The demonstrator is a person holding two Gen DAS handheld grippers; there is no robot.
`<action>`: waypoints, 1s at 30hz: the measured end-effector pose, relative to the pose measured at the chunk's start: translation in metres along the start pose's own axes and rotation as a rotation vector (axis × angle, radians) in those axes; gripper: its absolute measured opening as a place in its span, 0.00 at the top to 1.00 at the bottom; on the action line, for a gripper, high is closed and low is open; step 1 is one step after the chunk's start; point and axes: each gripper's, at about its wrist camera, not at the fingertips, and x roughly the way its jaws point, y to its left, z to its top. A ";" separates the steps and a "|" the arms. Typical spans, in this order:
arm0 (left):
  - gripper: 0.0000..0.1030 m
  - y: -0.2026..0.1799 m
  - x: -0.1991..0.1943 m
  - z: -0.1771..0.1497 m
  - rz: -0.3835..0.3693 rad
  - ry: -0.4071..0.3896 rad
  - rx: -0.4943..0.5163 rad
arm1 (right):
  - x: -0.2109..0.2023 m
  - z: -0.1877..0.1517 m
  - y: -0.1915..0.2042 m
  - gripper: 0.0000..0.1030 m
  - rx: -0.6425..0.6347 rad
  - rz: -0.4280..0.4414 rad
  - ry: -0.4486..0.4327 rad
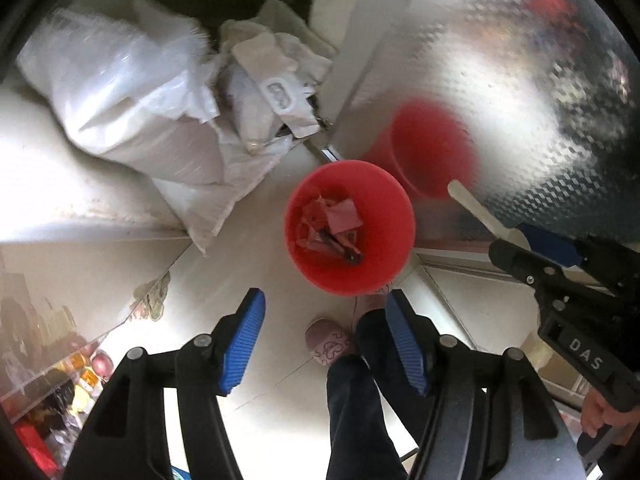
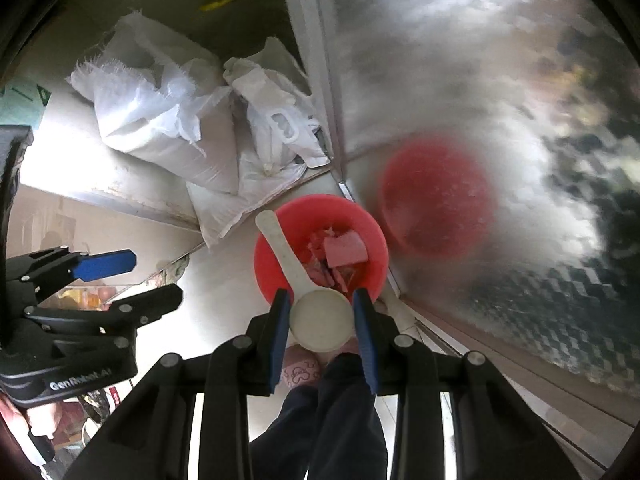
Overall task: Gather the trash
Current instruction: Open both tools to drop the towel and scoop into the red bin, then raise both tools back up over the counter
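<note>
On the pale floor beside a shiny metal panel (image 1: 500,60) stands a red bin (image 1: 349,227) holding pink scraps (image 1: 332,224). Left gripper (image 1: 325,344) hangs over it, jaws spread and empty. Right gripper (image 2: 322,320) pinches the bowl of a white scoop (image 2: 320,320), its handle above the bin rim. White sacks (image 1: 128,100) lie nearby.

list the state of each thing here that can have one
left gripper: open, empty
right gripper: shut on white scoop
red bin: upright, uncovered, scraps at the bottom
white sacks: slumped, crumpled on the floor
slipper: on a foot
</note>
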 end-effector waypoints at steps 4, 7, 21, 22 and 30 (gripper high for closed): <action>0.17 0.012 -0.004 -0.005 0.001 -0.052 -0.058 | 0.009 0.001 0.008 0.71 -0.022 0.009 0.014; 0.17 0.015 -0.006 -0.009 0.015 -0.071 -0.057 | 0.015 0.001 0.013 0.71 -0.031 0.010 0.024; 0.00 0.029 -0.010 -0.024 0.040 -0.070 -0.068 | 0.029 0.002 0.026 0.71 -0.089 0.010 0.031; 0.00 0.030 -0.010 -0.025 0.041 -0.070 -0.073 | 0.028 0.002 0.026 0.71 -0.095 0.007 0.029; 0.00 0.031 -0.015 -0.033 0.068 -0.070 -0.094 | 0.025 0.002 0.030 0.08 -0.137 -0.032 0.007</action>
